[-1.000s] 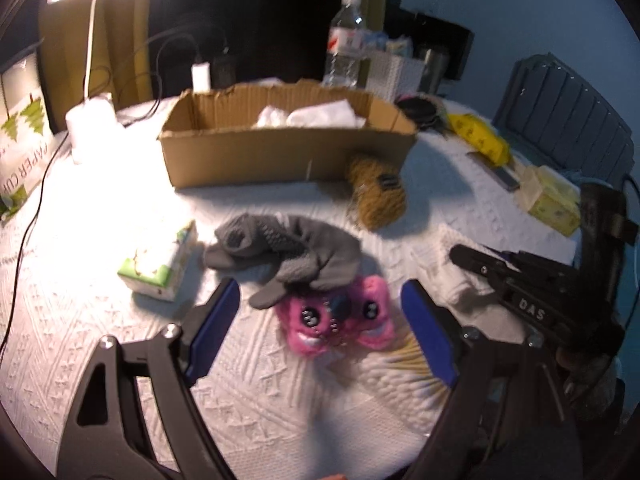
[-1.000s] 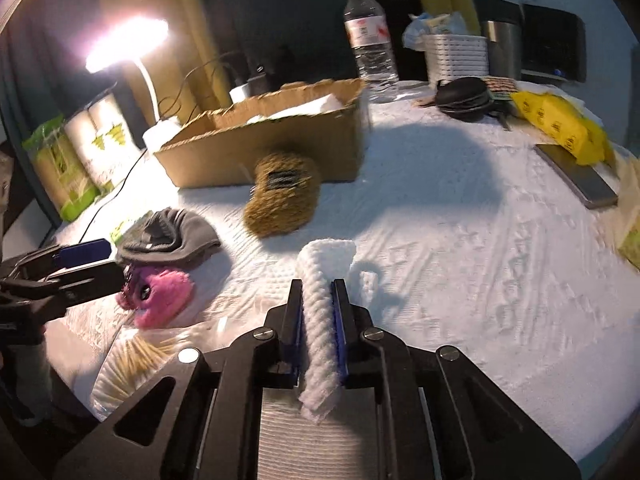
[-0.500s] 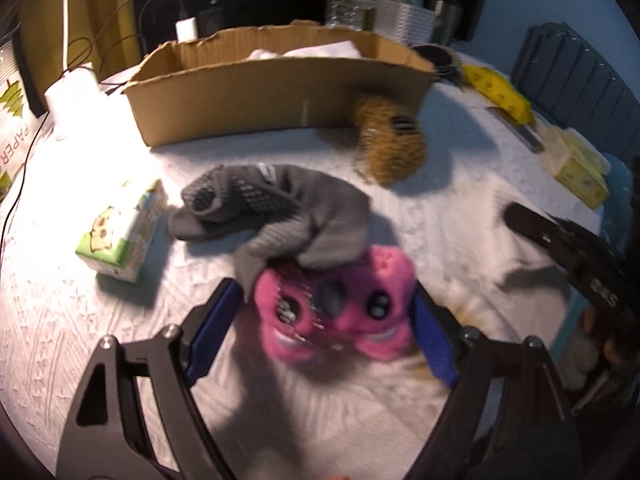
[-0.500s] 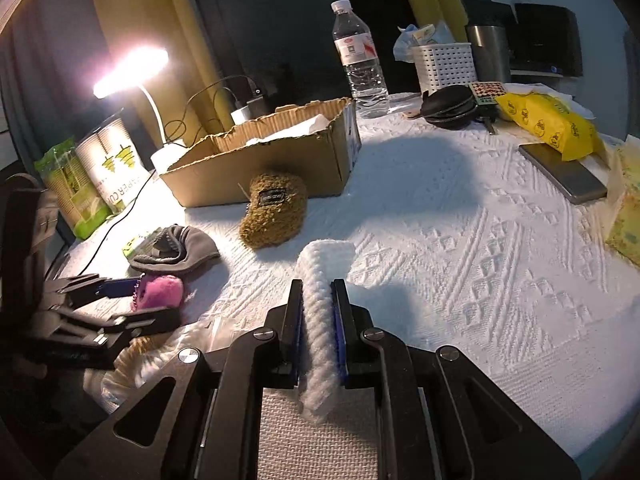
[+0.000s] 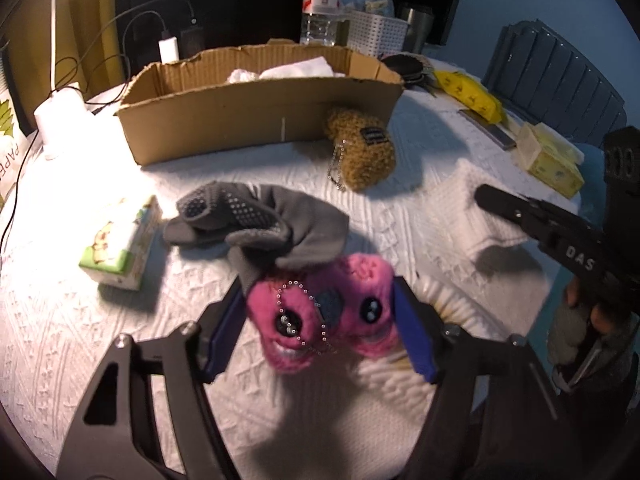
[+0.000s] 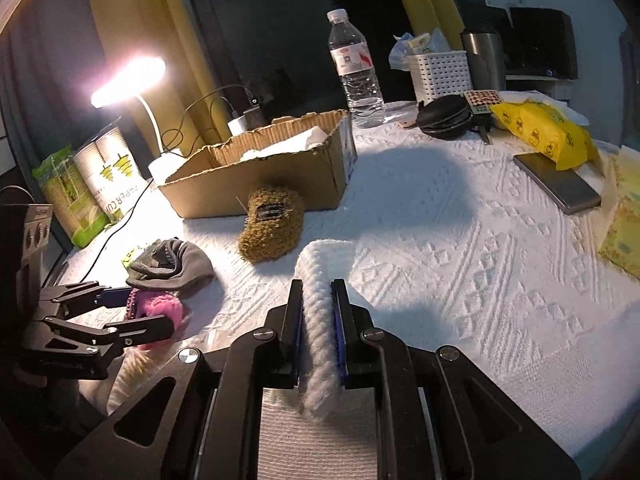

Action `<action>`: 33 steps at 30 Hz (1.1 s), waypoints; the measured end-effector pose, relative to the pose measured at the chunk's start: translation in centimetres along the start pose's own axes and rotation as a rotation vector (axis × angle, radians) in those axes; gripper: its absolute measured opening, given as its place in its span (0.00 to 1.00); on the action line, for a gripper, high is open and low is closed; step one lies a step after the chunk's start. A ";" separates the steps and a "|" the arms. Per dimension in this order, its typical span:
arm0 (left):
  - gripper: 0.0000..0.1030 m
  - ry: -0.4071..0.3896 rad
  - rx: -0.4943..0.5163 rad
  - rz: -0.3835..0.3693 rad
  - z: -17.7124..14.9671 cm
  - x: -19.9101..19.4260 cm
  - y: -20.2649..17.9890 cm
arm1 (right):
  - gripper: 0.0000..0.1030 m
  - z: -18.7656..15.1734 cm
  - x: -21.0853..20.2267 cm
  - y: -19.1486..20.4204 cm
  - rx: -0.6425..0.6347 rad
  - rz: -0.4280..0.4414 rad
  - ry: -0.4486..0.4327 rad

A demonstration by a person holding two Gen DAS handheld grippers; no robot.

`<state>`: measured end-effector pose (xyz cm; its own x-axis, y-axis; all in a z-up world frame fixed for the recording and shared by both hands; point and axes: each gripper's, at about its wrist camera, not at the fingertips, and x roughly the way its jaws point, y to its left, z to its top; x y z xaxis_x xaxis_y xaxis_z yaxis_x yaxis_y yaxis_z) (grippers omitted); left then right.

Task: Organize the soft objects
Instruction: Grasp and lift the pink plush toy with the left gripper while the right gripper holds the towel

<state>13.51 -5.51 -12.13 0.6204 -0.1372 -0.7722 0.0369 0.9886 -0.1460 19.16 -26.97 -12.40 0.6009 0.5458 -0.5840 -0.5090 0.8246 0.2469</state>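
Pink plush (image 5: pixel 320 316): sits between the left gripper's blue pads, low on the white tablecloth, its two black eyes and a bead chain facing the left wrist camera; its top edge lies tucked under the grey glove.
Left gripper (image 5: pixel 320 332): jaws spread around the pink plush, one pad at each side; whether the pads press the fur or only flank it cannot be told. In the right wrist view the same gripper (image 6: pixel 156 312) shows from the side with the plush (image 6: pixel 160 308) between its fingers.
White towel (image 6: pixel 320 320): a folded knit strip, pinched upright between the right gripper's pads, its free end arching forward over the tablecloth.
Right gripper (image 6: pixel 316 312): clenched on the white towel, held above the table to the right of the plush.
Grey glove (image 5: pixel 260 224): crumpled, dotted palm up, just behind the plush and touching it.
Brown fuzzy pouch (image 5: pixel 362 152): lies against the front wall of the box, a chain trailing from it.
Cardboard box (image 5: pixel 240 120): open-topped, at the back of the table, with white cloth inside.
Tissue pack (image 5: pixel 120 252): green and white, to the left of the glove.
Tablecloth (image 6: pixel 460 240): white, textured, covers the whole table.
Water bottle (image 6: pixel 356 72): upright behind the box.
Lamp (image 6: pixel 128 80): lit, at the table's far left.
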 end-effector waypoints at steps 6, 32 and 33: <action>0.69 -0.006 -0.024 -0.013 -0.9 -1.2 1.7 | 0.14 0.6 0.1 2.1 -0.033 0.008 -0.003; 0.84 -0.040 -0.117 -0.016 -4.8 -3.3 8.4 | 0.14 3.5 1.8 13.0 -0.230 0.059 0.037; 0.72 -0.039 -0.110 -0.025 -4.9 -3.3 8.4 | 0.14 3.6 1.7 13.0 -0.229 0.053 0.035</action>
<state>7.93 2.92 -13.81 0.6505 -0.1567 -0.7432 -0.0326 0.9718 -0.2335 15.79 -14.81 -7.45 0.5498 0.5784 -0.6027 -0.6679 0.7376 0.0986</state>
